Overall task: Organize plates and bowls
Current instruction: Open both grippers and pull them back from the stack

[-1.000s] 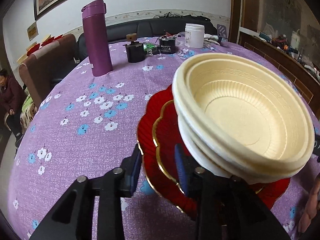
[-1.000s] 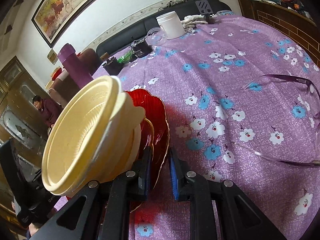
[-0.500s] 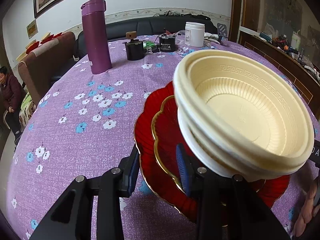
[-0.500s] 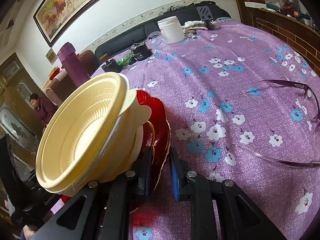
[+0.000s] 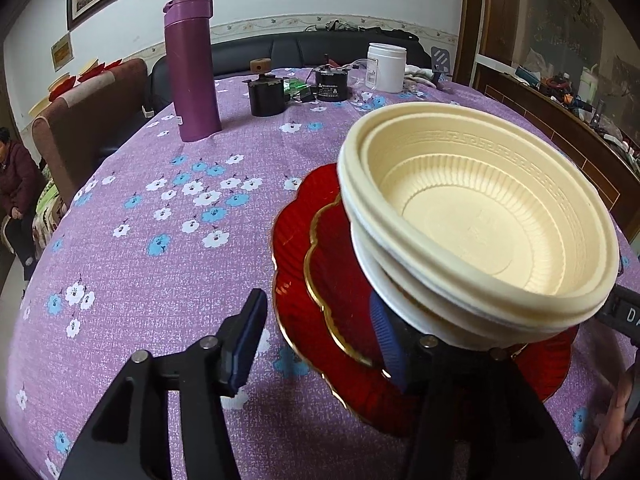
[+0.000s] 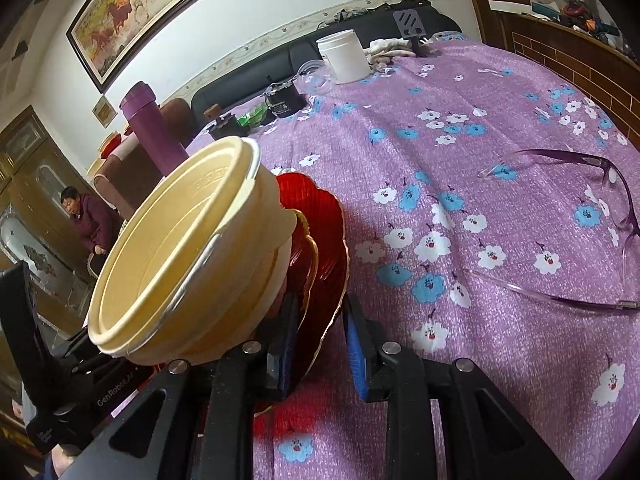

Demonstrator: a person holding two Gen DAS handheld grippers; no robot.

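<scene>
A stack of cream bowls (image 5: 476, 216) sits on two red gold-rimmed plates (image 5: 320, 264), a smaller one on a larger one. My left gripper (image 5: 316, 344) is open around the near rim of the red plates, its left finger clear of them. In the right wrist view the bowls (image 6: 180, 248) and red plates (image 6: 324, 240) tilt steeply to the left. My right gripper (image 6: 320, 340) has its jaws on either side of the plates' rim, with a small gap on the right side.
The table has a purple flowered cloth (image 5: 160, 240). A purple flask (image 5: 192, 64), black jars (image 5: 266, 94) and a white tub (image 5: 386, 66) stand at the far edge. Purple glasses (image 6: 592, 216) lie to the right. A seated person (image 6: 86, 220) is beyond the left edge.
My left gripper has opened wider; its left finger has moved off the plate rim. The stack sits lower and flatter. My right gripper's jaws have parted slightly.
</scene>
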